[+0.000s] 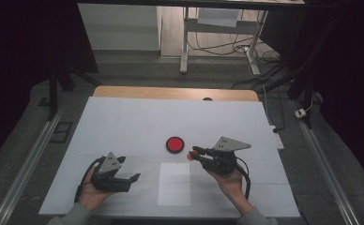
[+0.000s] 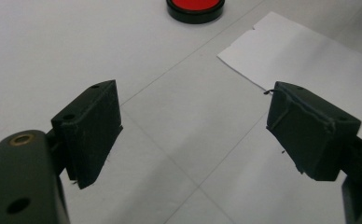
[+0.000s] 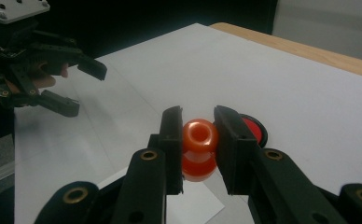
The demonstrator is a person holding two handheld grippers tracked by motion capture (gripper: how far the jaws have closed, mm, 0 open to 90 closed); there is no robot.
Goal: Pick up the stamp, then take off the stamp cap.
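My right gripper (image 1: pixel 194 152) (image 3: pixel 198 122) is shut on a small orange-red spool-shaped piece (image 3: pixel 199 154) (image 1: pixel 191 157), held just above the table with its hole facing up. Close beyond it lies a red disc with a black rim (image 1: pixel 174 144) (image 3: pixel 257 130) (image 2: pixel 195 7), flat on the white table cover (image 1: pixel 124 126). My left gripper (image 1: pixel 134 179) (image 2: pixel 193 133) (image 3: pixel 86 89) rests in the hand at the near left, its jaws wide open with nothing between them, pointing toward the disc and the paper.
A white sheet of paper (image 1: pixel 174 183) (image 2: pixel 305 51) lies near the front edge between the two hands. The wooden table edge (image 1: pixel 175 93) shows at the far side, with desk legs and cables on the floor beyond.
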